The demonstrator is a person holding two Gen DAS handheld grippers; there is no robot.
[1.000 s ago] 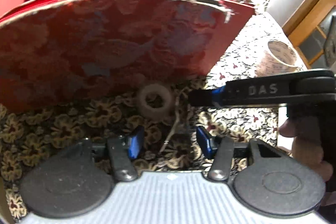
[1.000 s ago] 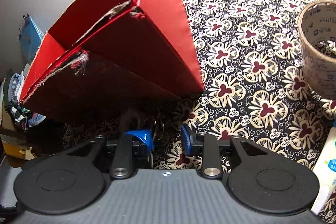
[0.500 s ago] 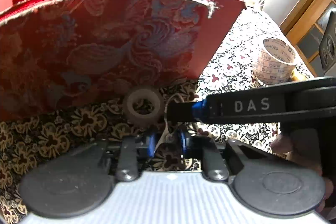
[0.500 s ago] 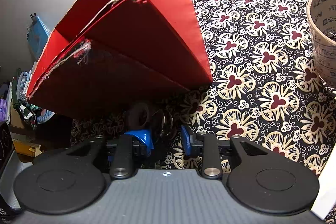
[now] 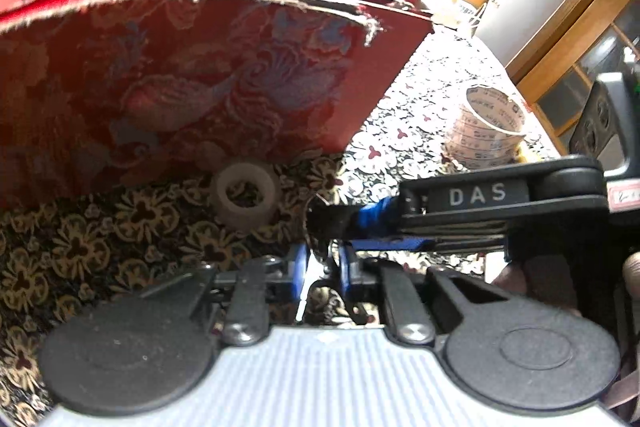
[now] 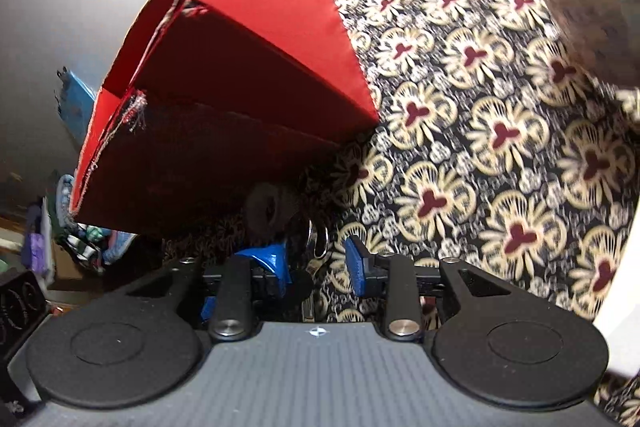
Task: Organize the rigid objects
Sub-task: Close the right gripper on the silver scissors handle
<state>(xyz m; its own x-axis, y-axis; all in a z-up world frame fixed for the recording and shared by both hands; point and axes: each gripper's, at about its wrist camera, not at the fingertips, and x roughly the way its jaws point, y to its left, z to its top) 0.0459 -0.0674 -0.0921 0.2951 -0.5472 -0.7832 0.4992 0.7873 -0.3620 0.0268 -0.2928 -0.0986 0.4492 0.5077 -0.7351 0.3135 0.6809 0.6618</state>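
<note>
Low in the frame, the left gripper (image 5: 322, 269) jaws are closing on a key ring (image 5: 316, 227) beside the small tape roll (image 5: 245, 195); the right gripper (image 6: 316, 263) jaws are opening around the ring, below the red box (image 6: 256, 39)

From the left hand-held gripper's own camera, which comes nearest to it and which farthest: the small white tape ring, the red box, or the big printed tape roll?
1. Small white tape ring, just ahead, by the box's foot.
2. Red box, behind the ring.
3. Big printed tape roll, far right on the cloth.
</note>
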